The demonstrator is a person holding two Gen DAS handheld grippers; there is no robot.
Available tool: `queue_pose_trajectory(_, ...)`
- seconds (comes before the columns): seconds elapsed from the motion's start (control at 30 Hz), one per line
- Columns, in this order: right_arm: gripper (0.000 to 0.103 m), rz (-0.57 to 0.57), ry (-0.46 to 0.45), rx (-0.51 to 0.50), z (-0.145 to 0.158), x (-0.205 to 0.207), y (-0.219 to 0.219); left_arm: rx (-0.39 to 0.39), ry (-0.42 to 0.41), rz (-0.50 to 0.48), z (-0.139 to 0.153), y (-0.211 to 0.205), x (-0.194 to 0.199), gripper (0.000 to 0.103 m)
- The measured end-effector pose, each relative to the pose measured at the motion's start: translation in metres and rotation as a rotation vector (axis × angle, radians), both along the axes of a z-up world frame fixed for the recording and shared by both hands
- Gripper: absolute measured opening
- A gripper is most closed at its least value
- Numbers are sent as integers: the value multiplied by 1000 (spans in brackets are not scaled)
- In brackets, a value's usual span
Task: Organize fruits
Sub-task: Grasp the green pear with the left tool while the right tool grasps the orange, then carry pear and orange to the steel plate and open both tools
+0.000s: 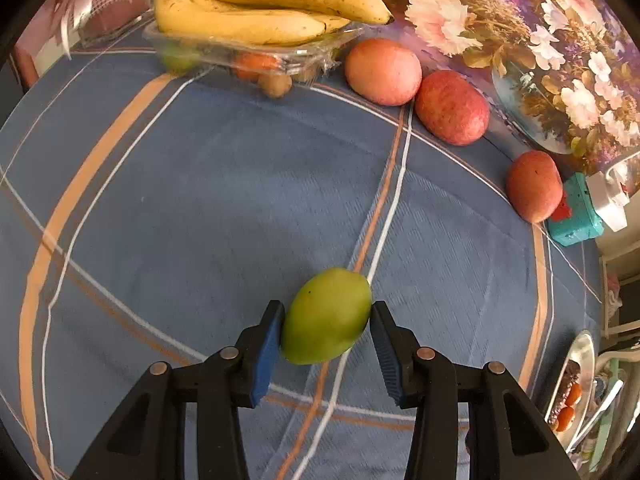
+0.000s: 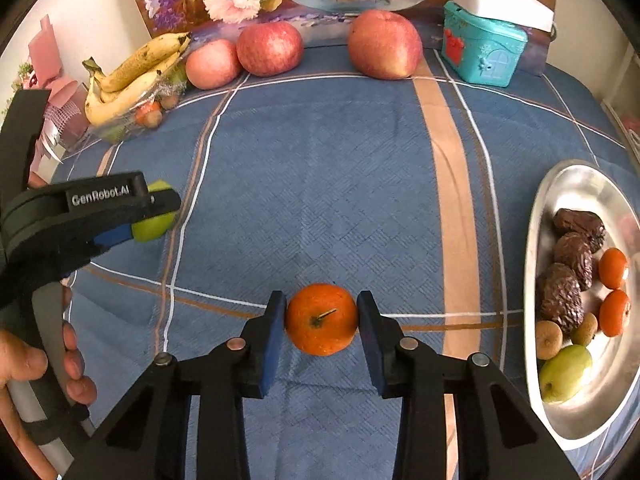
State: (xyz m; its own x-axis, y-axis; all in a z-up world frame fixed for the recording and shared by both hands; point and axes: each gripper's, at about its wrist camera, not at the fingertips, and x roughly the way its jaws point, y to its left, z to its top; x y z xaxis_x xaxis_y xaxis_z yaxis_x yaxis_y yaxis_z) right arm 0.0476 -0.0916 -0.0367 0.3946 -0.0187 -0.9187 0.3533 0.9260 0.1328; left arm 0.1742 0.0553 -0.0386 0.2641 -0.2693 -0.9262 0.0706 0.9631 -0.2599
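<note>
A green mango-like fruit (image 1: 326, 316) lies on the blue checked cloth (image 1: 200, 200), and my left gripper (image 1: 328, 310) is shut on it, both blue pads pressed to its sides. The right wrist view shows that gripper (image 2: 160, 210) from the side at the left, the green fruit (image 2: 154, 226) poking out below. My right gripper (image 2: 321, 300) is shut on a small tangerine (image 2: 321, 320), stem up, resting on the cloth. At the right stands a silver dish (image 2: 568, 184) with two tangerines, dark wrinkled dates, small brown fruits and one green fruit.
Bananas (image 2: 132, 76) lie on a clear plastic tray (image 1: 240, 50) at the back left. Three red apples (image 2: 270, 48) line the back edge before a flower painting (image 1: 520, 40). A teal house-shaped box (image 2: 482, 50) stands back right. A person's hand (image 2: 24, 360) holds the left gripper's handle.
</note>
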Motion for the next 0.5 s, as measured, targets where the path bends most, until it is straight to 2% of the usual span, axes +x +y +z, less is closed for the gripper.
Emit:
queue_pose_trajectory(0.13, 37, -18, -14, 4, 6, -9, -4, 2, -2, -9, 7, -2, -15, 45)
queue_pose_trajectory(0.3, 37, -38, -43, 7, 18, -23, -10, -34, -12, -51, 18, -14, -32, 35)
queue_pose_trajectory(0.5, 37, -55, -66, 32, 26, -43, -14, 7, -50, -84, 24, -25, -37, 35)
